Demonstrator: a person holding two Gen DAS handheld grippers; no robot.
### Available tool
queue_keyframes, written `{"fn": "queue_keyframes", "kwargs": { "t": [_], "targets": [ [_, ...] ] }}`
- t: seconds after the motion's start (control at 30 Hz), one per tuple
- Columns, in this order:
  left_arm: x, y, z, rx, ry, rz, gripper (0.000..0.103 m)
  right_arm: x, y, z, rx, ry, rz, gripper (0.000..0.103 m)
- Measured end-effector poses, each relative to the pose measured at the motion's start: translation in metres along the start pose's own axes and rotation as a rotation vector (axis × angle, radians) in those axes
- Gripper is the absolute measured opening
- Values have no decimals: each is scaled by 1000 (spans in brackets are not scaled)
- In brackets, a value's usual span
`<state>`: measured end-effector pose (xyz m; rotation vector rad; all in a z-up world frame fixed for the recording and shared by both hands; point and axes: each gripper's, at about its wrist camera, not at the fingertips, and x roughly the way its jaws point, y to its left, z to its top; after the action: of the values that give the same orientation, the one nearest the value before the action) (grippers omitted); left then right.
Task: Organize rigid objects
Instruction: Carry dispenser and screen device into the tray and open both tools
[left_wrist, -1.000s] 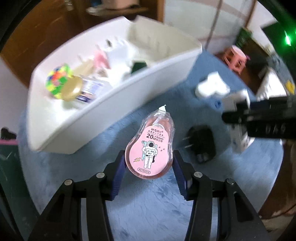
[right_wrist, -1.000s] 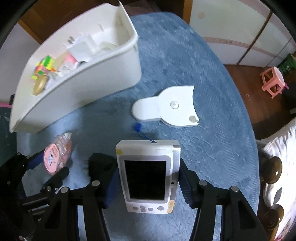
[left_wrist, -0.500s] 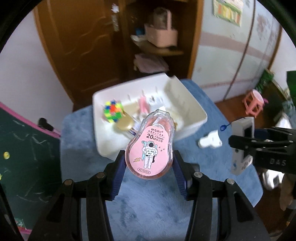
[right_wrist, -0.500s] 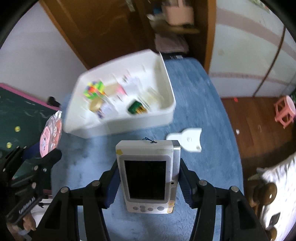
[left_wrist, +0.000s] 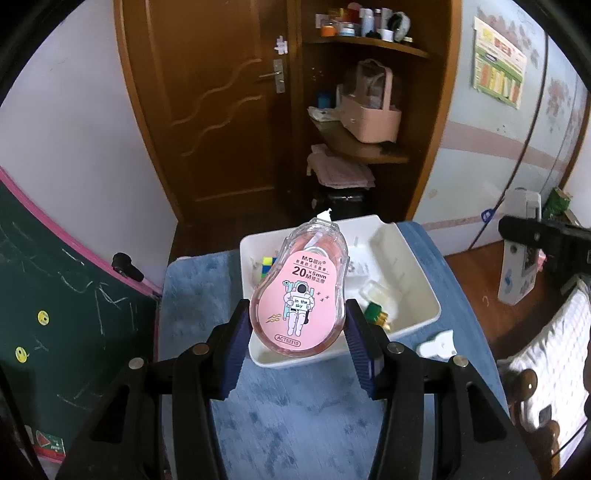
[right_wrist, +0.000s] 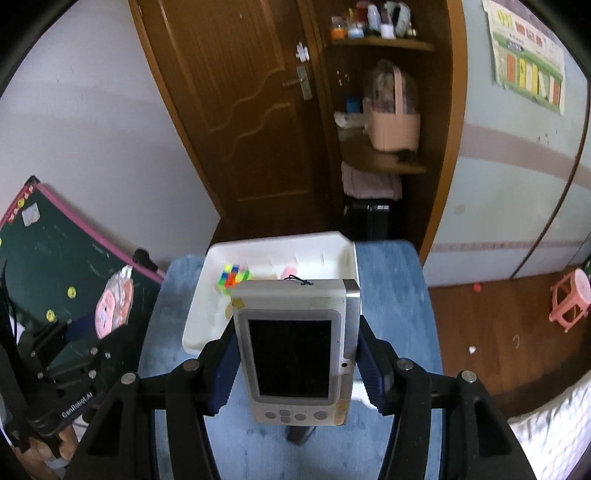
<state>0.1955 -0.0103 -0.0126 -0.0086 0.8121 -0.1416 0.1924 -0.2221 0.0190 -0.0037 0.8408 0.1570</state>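
Left gripper (left_wrist: 297, 325): jaws clamped on the pink teardrop-shaped correction tape dispenser (left_wrist: 300, 297), held in the air above the white plastic bin (left_wrist: 417, 280). Right gripper (right_wrist: 297, 363): jaws clamped on the sides of the white handheld device with a dark screen (right_wrist: 293, 350), also aloft over the bin. Bin sits on the blue-carpeted bench (left_wrist: 295, 417) and contains a multicoloured puzzle cube (right_wrist: 233, 278) and other small items. White flat plastic piece (left_wrist: 437, 345) lies on the bench just beside the bin.

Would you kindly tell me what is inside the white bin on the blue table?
The white bin holds a colourful puzzle cube, a green block and a clear piece. The held correction tape and handheld device cover the rest.
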Motion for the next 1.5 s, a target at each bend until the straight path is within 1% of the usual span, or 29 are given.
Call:
{"fn": "queue_keyframes", "kwargs": {
  "t": [0.1,0.23,0.33,0.4,0.43,0.47,0.6,0.7,0.87,1.13,1.2,1.23,1.3,1.33,1.37,1.4,1.43,1.47,1.5],
  "targets": [
    [15,6,6,-9,8,7,53,6,2,19,-4,-9,-12,58],
    [49,15,8,-31,49,4,53,34,4,45,3,12,-27,58],
    [74,17,3,-38,93,3,53,66,5,57,-2,46,-61,58],
    [95,19,-3,-45,134,-4,53,97,4,64,-8,82,-90,58],
    [106,20,-6,-49,153,-9,53,122,3,67,-7,115,-114,58],
    [114,21,-9,-51,168,-8,53,122,3,67,-7,115,-114,58],
    [146,24,-19,-49,222,-13,53,180,-5,68,1,183,-166,58],
    [164,26,-24,-48,245,-17,53,214,-10,66,6,226,-186,58],
    [188,26,-30,-39,276,-17,53,256,-8,61,-6,281,-213,58],
    [211,24,-39,-27,296,0,53,306,-1,47,-41,368,-258,58],
    [216,23,-40,-24,307,10,54,315,1,44,-48,382,-257,58],
    [217,23,-40,-25,313,8,54,319,2,43,-51,390,-254,58],
    [220,23,-40,-41,331,-20,54,323,3,41,-54,408,-243,58],
    [219,24,-39,-52,331,-28,58,324,2,41,-53,411,-236,59],
    [218,24,-39,-59,330,-31,65,324,2,41,-53,410,-230,60],
    [216,24,-39,-67,324,-32,69,322,3,41,-56,397,-236,61],
    [213,25,-38,-76,314,-31,75,320,3,41,-61,386,-242,64],
    [210,26,-37,-84,306,-29,78,317,3,42,-64,369,-240,66],
    [207,26,-37,-92,298,-31,78,312,4,42,-64,353,-232,68]
  ]
}}
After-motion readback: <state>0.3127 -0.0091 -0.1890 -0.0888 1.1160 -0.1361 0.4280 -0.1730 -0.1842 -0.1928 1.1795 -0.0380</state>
